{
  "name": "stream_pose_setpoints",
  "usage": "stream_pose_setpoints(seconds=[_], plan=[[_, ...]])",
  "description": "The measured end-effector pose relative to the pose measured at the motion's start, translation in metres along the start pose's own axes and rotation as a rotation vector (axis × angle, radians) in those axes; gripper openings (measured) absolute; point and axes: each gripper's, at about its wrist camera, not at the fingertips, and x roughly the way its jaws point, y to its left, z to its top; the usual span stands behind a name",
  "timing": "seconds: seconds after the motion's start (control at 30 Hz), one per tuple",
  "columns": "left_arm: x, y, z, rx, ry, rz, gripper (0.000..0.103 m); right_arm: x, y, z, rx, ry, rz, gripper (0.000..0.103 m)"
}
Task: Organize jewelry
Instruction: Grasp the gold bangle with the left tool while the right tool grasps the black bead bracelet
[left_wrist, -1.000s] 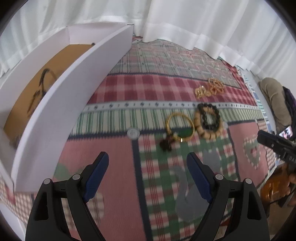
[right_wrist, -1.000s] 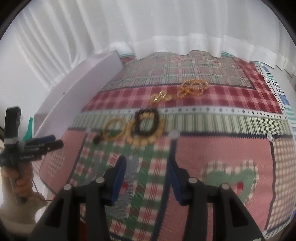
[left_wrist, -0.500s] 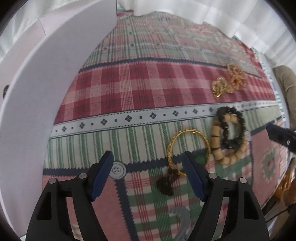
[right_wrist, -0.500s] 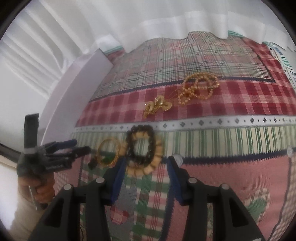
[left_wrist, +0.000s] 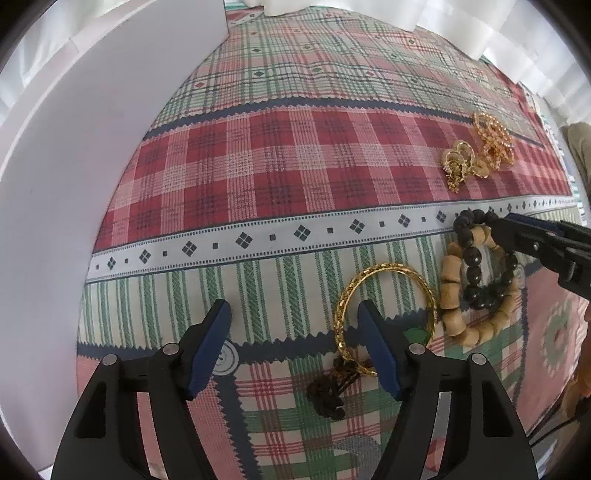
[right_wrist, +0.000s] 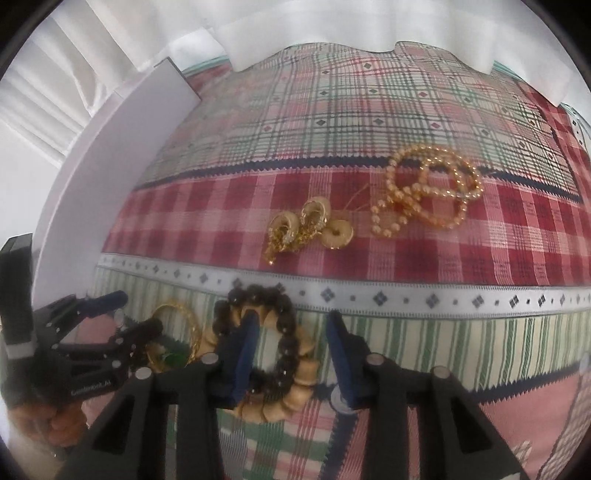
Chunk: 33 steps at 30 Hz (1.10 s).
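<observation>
While its jaws close, right gripper (right_wrist: 291, 354) astride bead bracelets' (right_wrist: 295, 373) right side, ungripped.

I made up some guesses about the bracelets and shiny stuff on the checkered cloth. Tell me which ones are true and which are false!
1. The dark bead bracelet lies on top of the tan wooden bead bracelet. True.
2. The gold bangle lies inside the white box. False: it lies on the cloth, beside the bead bracelets.
3. The gold earrings lie on the red checked stripe, next to the gold bead necklace. True.
4. The right gripper is high up by the curtain. False: it is down at the bead bracelets, jaws closing, one finger inside the rings.
5. The left gripper holds the necklace. False: it holds nothing; its closing jaws are down by the bangle.
</observation>
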Motion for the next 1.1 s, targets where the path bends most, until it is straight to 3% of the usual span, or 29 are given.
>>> stream_pose_setpoints(seconds=[0.1,0.13,0.2,0.23,0.27,0.47,0.67,0.9,1.1], plan=[[0.001,0.003,-0.001,0.005,-0.003,0.008,0.068,0.005,0.004,0.003,-0.018,0.004,0.0,0.029],[0.001,0.002,-0.001,0.008,-0.007,0.016,0.062,0.007,0.006,0.002,-0.034,0.012,0.0,0.027],[-0.001,0.0,-0.003,0.022,-0.016,0.015,0.042,0.01,0.009,0.0,-0.058,0.018,-0.01,0.021],[-0.003,-0.002,-0.004,0.026,-0.015,0.005,0.018,0.009,0.012,0.0,-0.069,0.007,-0.015,0.017],[-0.004,-0.003,-0.003,0.026,-0.007,-0.013,0.005,0.006,0.014,0.0,-0.072,-0.005,-0.022,0.012],[-0.027,-0.005,-0.002,-0.007,-0.034,-0.122,0.004,-0.037,0.028,-0.011,-0.098,-0.095,0.028,0.012],[-0.074,-0.005,-0.011,-0.031,-0.112,-0.203,0.004,-0.082,0.032,-0.024,-0.126,-0.156,0.064,0.012],[-0.129,0.029,-0.03,-0.067,-0.2,-0.181,0.004,-0.112,0.045,-0.031,-0.151,-0.184,0.112,0.012],[-0.166,0.073,-0.053,-0.109,-0.254,-0.141,0.004,-0.124,0.079,-0.03,-0.208,-0.196,0.134,0.012]])
